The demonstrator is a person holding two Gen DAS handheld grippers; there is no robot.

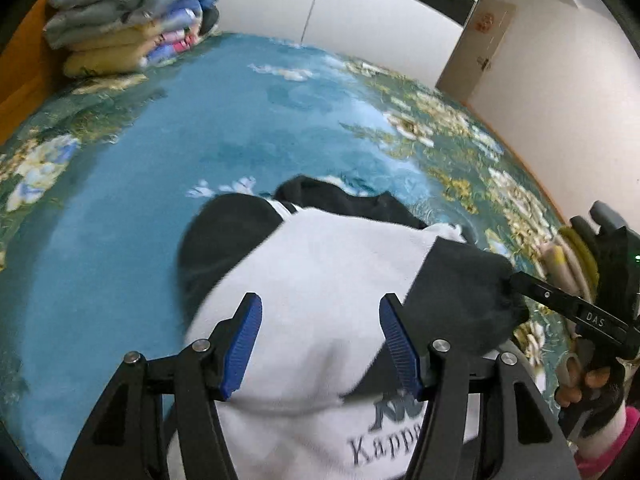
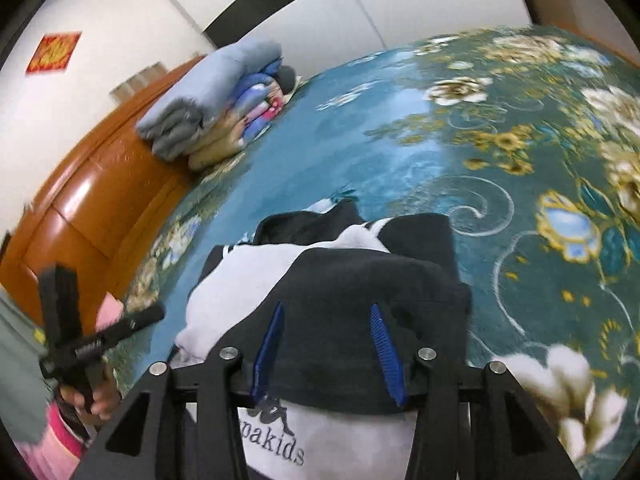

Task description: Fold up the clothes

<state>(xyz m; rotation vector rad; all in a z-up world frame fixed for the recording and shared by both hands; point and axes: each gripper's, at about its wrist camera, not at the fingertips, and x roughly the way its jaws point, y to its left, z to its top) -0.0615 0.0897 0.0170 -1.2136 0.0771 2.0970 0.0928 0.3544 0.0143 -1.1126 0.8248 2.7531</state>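
I have the shirt (image 1: 320,280) lying directly under and ahead of both tongs on the bed (image 1: 140,180); it is a white and black top, part-folded, with a black sleeve (image 2: 360,292) laid over the white body on the right side; its long axis runs away from me, logo end nearest, black collar end farthest. My left tongs (image 1: 320,344) hang spread over the white body, pinching nothing that I can see; my right tongs (image 2: 330,354) are likewise spread, straddling the black sleeve, and whether the pads touch the cloth I cannot tell. The right tongs sit nearer the folded-over sleeve; the left are nearer the other black sleeve (image 1: 224,248) that bulges out to their left, so I judge that side is the left's to bring in next. Open bed lies well beyond the collar and to the left of the left tongs; a pile of bedding (image 1: 128,16) sits far ahead-left, well apart; the bed's edge curves off to the right of the right tongs, near enough to mind.
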